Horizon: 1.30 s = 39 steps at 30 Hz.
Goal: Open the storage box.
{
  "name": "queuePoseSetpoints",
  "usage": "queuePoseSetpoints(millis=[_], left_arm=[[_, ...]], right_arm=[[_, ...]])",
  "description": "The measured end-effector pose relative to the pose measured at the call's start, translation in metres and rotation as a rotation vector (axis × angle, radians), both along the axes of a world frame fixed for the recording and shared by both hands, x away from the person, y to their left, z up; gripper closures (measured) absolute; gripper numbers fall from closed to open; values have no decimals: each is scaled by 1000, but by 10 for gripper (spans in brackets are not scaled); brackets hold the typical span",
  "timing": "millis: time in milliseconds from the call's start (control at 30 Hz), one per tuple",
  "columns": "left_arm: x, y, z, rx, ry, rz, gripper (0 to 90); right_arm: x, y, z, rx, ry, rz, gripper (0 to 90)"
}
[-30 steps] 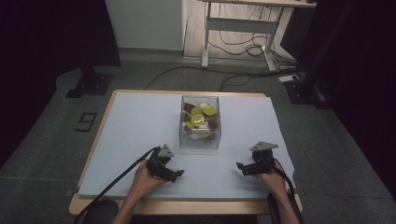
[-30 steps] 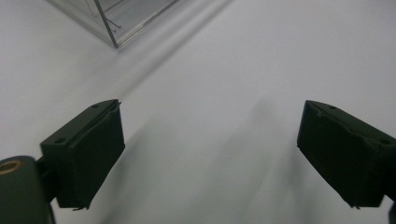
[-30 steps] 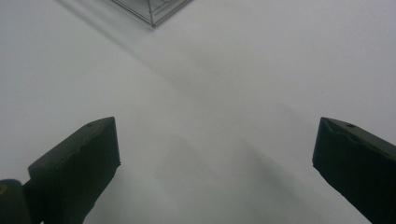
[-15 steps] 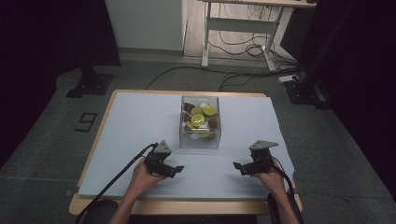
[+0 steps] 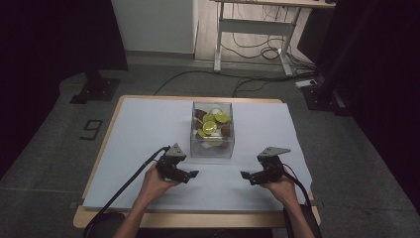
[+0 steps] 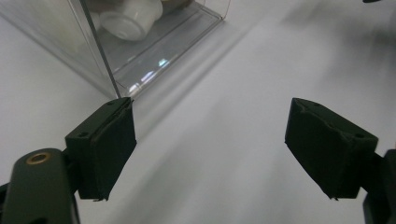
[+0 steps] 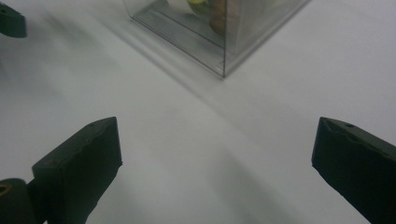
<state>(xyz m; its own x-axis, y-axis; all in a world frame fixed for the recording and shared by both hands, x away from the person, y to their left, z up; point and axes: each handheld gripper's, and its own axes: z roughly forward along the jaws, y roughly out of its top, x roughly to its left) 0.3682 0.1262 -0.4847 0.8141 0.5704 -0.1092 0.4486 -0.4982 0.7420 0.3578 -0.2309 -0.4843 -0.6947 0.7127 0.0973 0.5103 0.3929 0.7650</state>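
A table (image 5: 129,129) under a pale sheet carries a clear box (image 5: 212,130) of small yellow, brown and white pieces, set about midway between its side edges and toward the far edge. Near the front edge, the left gripper (image 5: 190,174) sits just off the box's near left corner, its jaws apart with nothing between them, having just been closing a little. The right gripper (image 5: 246,175) sits off the near right corner, jaws wide and empty.

Clear box (image 5: 212,130) stands mid-table, nearer the far edge, the sole obstacle; bare table (image 5: 138,129) runs left, right and along the near edge, between both grippers.
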Motion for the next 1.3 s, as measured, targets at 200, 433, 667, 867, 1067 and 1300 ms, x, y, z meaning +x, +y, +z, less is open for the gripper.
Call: queuePoseSetpoints(millis=[200,433,667,867,1067,1300], left_arm=[[7,-4,5,-4,-8,-3,176],[13,-12,9,-1,-21,-17,211],[17,-16,14,0,-39,-15,256],[22,-20,19,1,-46,-17,291],[25,-24,21,18,-58,-16,330],[31,-27,22,5,-73,3,394]], right_arm=[[2,9,5,7,-16,30,31],[6,18,11,3,-36,53,138],[11,28,14,-14,-43,52,178],[15,34,18,9,-41,47,250],[17,42,20,3,-54,58,315],[21,52,21,-19,-64,66,399]])
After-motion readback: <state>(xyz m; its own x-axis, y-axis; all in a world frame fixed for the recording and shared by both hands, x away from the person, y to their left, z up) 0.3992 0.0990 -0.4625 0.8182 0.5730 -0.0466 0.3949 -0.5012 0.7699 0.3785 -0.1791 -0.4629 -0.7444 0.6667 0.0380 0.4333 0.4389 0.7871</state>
